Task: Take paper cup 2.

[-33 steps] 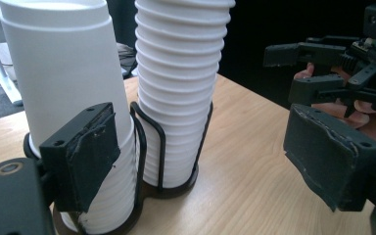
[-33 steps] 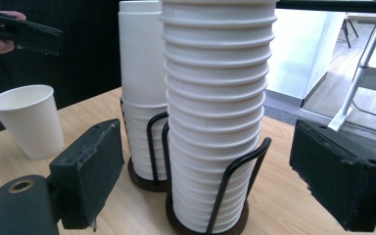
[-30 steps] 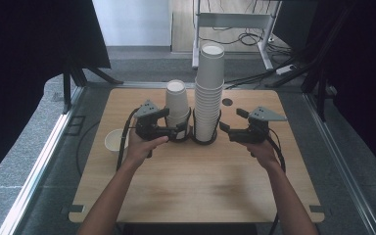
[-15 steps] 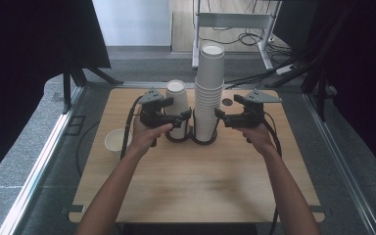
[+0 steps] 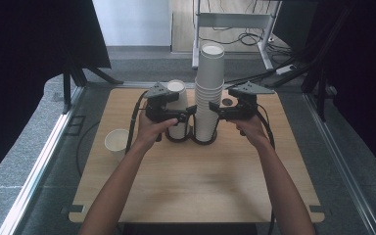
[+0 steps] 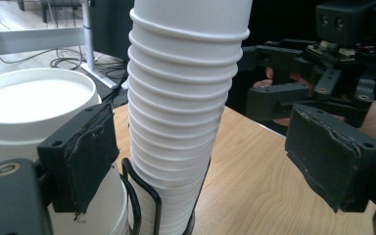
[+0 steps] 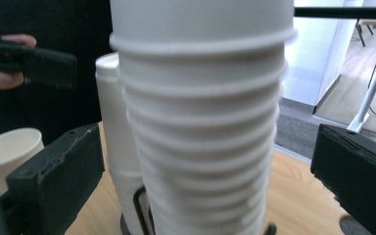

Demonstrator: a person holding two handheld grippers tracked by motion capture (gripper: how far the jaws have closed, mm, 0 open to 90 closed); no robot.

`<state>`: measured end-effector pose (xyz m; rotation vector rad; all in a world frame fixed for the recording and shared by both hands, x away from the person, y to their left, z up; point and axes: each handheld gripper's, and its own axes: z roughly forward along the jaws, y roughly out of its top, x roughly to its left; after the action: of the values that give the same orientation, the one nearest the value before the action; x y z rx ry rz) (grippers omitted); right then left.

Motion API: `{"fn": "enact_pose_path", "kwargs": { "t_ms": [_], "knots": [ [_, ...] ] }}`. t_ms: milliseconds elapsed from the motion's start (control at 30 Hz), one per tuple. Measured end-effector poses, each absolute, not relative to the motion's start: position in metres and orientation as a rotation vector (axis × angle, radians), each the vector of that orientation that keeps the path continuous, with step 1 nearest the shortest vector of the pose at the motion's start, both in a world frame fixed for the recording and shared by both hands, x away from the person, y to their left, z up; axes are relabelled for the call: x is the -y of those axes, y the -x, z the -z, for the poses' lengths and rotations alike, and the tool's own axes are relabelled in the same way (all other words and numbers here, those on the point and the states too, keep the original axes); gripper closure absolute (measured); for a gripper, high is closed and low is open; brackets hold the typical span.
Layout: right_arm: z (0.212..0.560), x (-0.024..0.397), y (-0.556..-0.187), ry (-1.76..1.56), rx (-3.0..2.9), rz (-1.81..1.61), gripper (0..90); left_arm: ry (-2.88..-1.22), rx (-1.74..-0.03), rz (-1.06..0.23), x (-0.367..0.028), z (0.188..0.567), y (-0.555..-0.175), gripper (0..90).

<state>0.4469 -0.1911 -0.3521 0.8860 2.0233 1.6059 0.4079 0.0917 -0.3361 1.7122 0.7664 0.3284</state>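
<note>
High view: a wooden table carries a black wire holder with two rings, one holding a tall stack of white paper cups, the other a shorter stack just to its left. A single paper cup stands apart near the table's left edge. The left gripper, held in the person's left hand, reaches in from the left, in front of the shorter stack, with its jaw tips at the tall stack's side; the right gripper, in the right hand, meets the tall stack from the opposite side at about the same height. Left gripper view: the tall stack rises between the two black jaws, whose pads stand clear of the cup wall on both sides, so the left gripper is open with nothing clamped; its jaws have just been opening. The shorter stack sits behind the left-hand jaw, and the right gripper and its hand show beyond the tall stack. Right gripper view: the tall stack stands close between the widely spread jaws, with gaps at both pads, so the right gripper is likewise open, its jaws having just been opening. The shorter stack shows behind, the single cup low at left.
</note>
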Motion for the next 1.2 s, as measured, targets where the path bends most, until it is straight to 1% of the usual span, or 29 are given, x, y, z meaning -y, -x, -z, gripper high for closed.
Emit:
{"fn": "enact_pose_path", "kwargs": {
  "t_ms": [233,500,533,667,1200],
  "knots": [
    [0.339,0.174,-0.463,-0.873,-2.022,-1.607,0.0,-1.708,-0.773,-0.332,-0.093,0.331,-0.413,12.1],
    [0.335,0.160,-0.473,-0.891,-2.021,-1.601,0.0,-1.685,-0.766,-0.329,-0.091,0.321,-0.419,12.1],
    [0.336,0.159,-0.473,-0.902,-2.023,-1.606,1.3,-1.684,-0.764,-0.329,-0.091,0.320,-0.419,12.1],
    [0.340,0.160,-0.476,-0.903,-2.019,-1.634,1.9,-1.692,-0.759,-0.339,-0.088,0.317,-0.421,11.8],
    [0.341,0.159,-0.474,-0.867,-2.017,-1.641,2.7,-1.681,-0.769,-0.346,-0.077,0.307,-0.433,11.1]
  ]
}}
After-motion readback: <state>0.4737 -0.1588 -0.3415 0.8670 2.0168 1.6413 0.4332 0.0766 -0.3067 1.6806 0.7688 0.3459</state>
